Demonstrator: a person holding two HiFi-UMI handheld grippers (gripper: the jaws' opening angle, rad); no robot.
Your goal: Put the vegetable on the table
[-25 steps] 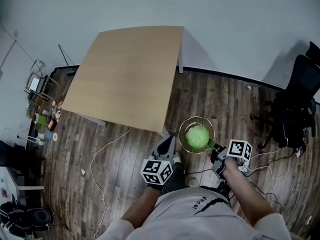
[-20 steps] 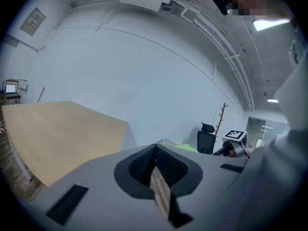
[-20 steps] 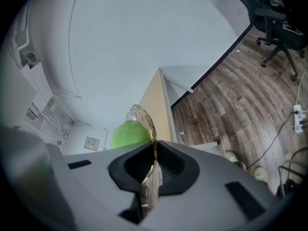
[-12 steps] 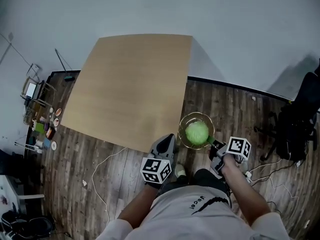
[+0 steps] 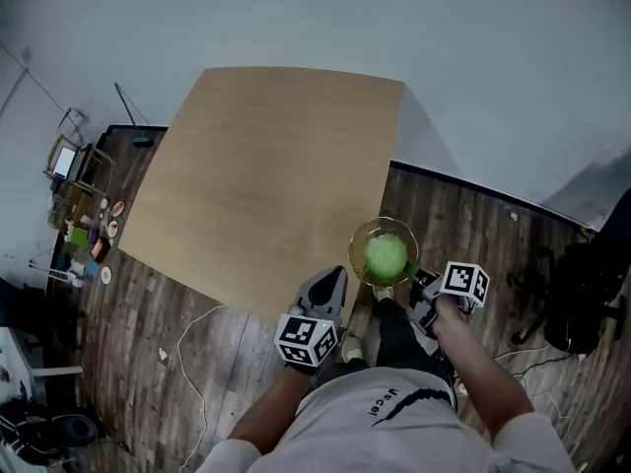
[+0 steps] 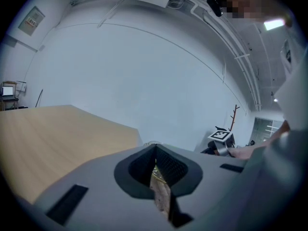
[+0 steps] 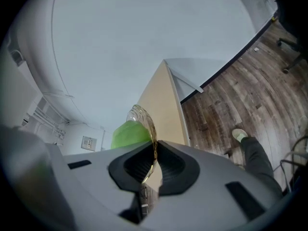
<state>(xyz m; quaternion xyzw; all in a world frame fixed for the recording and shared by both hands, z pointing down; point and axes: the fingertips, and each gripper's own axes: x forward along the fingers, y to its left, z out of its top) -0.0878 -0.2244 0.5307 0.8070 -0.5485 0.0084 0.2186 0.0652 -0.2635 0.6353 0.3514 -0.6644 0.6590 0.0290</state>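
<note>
A round green vegetable (image 5: 385, 255) lies in a clear glass bowl (image 5: 396, 226). My right gripper (image 5: 417, 282) is shut on the bowl's near rim and holds it in the air at the near right corner of the light wooden table (image 5: 266, 175). In the right gripper view the glass rim (image 7: 144, 119) runs between the jaws, with the vegetable (image 7: 126, 134) to its left and the table (image 7: 166, 107) beyond. My left gripper (image 5: 330, 283) is shut on nothing, just short of the table's near edge. The left gripper view shows its closed jaws (image 6: 155, 150) and the tabletop (image 6: 48, 134).
A cluttered shelf (image 5: 84, 230) stands far left. A white cable (image 5: 192, 333) trails over the wooden floor. A black office chair (image 5: 592, 284) stands at the right. The person's shoe (image 5: 352, 345) is below the grippers. A white wall rises behind the table.
The person has stepped nearer the table. The bowl with the vegetable, carried in the right gripper, has come up to the table's near right corner. The left gripper stays shut.
</note>
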